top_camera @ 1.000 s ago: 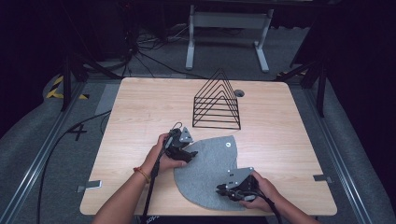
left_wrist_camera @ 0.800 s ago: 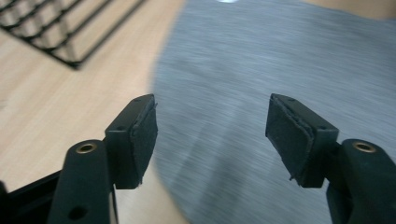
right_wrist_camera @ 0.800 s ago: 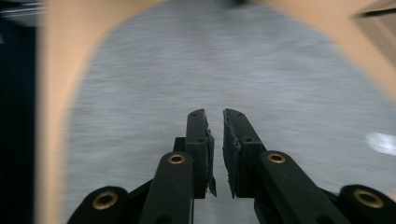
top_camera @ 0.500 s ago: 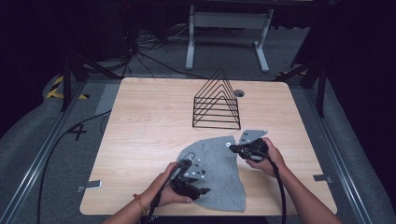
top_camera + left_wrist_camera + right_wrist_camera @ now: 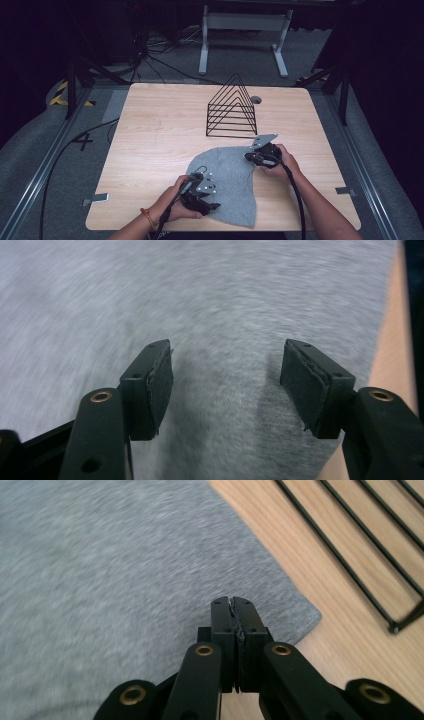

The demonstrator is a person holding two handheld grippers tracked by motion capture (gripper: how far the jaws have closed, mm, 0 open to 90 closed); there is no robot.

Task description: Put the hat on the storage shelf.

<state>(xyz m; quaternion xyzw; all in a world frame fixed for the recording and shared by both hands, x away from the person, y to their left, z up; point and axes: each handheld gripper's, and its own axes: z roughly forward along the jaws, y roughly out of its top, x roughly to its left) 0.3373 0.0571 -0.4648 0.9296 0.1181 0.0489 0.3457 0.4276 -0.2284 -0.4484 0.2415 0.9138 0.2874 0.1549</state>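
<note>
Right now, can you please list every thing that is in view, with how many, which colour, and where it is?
grey felt-like cloth: one, grey, lying flat on the near half of the table, between the two tools.
black wire triangular rack: one, black, standing on the far middle of the table, beyond the cloth.
light wooden table: one, pale wood, in the centre of the high view.
white metal stand: one, white, on the floor beyond the table.
black cables: several, black, on the floor beyond the table, at its left.
left tool: one, black, over the cloth's near left part, jaws open with nothing between them.
right tool: one, black, at the cloth's far right corner, jaws shut.
</note>
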